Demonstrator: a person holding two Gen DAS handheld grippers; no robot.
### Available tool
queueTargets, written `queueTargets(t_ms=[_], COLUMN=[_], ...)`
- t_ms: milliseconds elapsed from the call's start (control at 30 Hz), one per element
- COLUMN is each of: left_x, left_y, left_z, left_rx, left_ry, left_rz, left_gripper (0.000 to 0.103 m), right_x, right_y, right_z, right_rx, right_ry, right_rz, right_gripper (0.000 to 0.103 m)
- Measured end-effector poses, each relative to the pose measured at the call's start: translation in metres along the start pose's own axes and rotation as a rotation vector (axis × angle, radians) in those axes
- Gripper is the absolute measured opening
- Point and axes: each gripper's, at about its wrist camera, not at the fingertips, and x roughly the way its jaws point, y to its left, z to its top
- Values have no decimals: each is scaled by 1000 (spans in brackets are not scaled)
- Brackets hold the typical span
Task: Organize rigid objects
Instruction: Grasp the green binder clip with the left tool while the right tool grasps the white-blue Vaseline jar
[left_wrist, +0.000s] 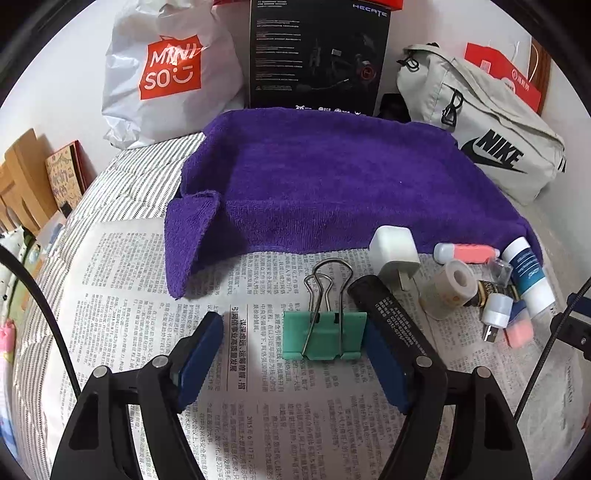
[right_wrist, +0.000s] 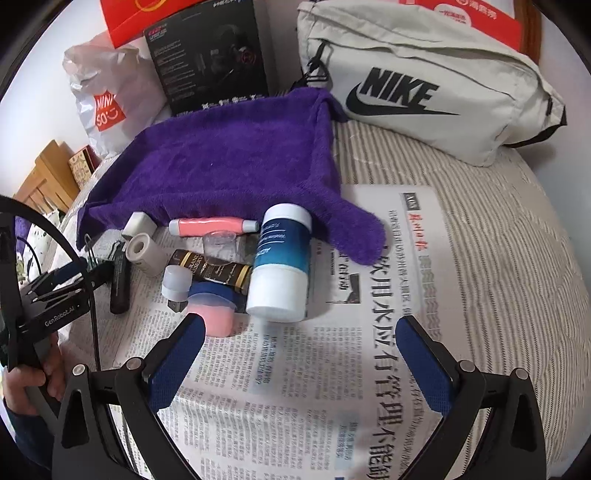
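A green binder clip (left_wrist: 325, 336) with wire handles lies on the newspaper (left_wrist: 266, 413) between the fingers of my left gripper (left_wrist: 291, 328). The jaws stand open: the right pad is at the clip's edge, the left pad (left_wrist: 201, 354) is apart from it. A black stick (left_wrist: 388, 317) lies just right of the clip. My right gripper (right_wrist: 299, 326) is open and holds nothing. A white and blue bottle (right_wrist: 280, 266) lies just beyond it, and a pink eraser (right_wrist: 214, 317) sits by its left finger. A purple towel (left_wrist: 325, 177) is spread behind.
Small things crowd the newspaper: a white charger plug (left_wrist: 395, 251), a pink tube (left_wrist: 467, 253), a tape roll (left_wrist: 448, 288), a capped USB stick (left_wrist: 496, 314). Behind stand a plastic bag (left_wrist: 166, 74), a black box (left_wrist: 317, 55) and a grey Nike bag (right_wrist: 424, 85). A hand (right_wrist: 29, 384) holds the left gripper.
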Motion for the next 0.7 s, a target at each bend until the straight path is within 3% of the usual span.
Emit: queueTargets(t_ms=[33, 100, 233, 433, 633, 700], left_x=[-1, -3, -7, -6, -6, -6], left_y=[-3, -2, -1, -2, -3, -2], left_z=[0, 0, -4, -3, -3, -3], left_rx=[16, 28, 14, 18, 17, 16], left_ry=[-1, -3, -25, -25, -26, -27], left_rz=[7, -2, -7, -3, -3, -5], left_gripper=[66, 39, 39, 39, 39, 39], right_x=[0, 1, 1, 16, 37, 35], right_y=[2, 3, 1, 0, -3, -7], right_z=[0, 2, 6, 20, 30, 31], right_rx=[-3, -6, 2, -26, -23, -10], right_ry=[-1, -8, -32, -27, -6, -23], right_rz=[-1, -1, -4, -32, -12, 8], right_gripper=[102, 102, 101, 88, 66, 53])
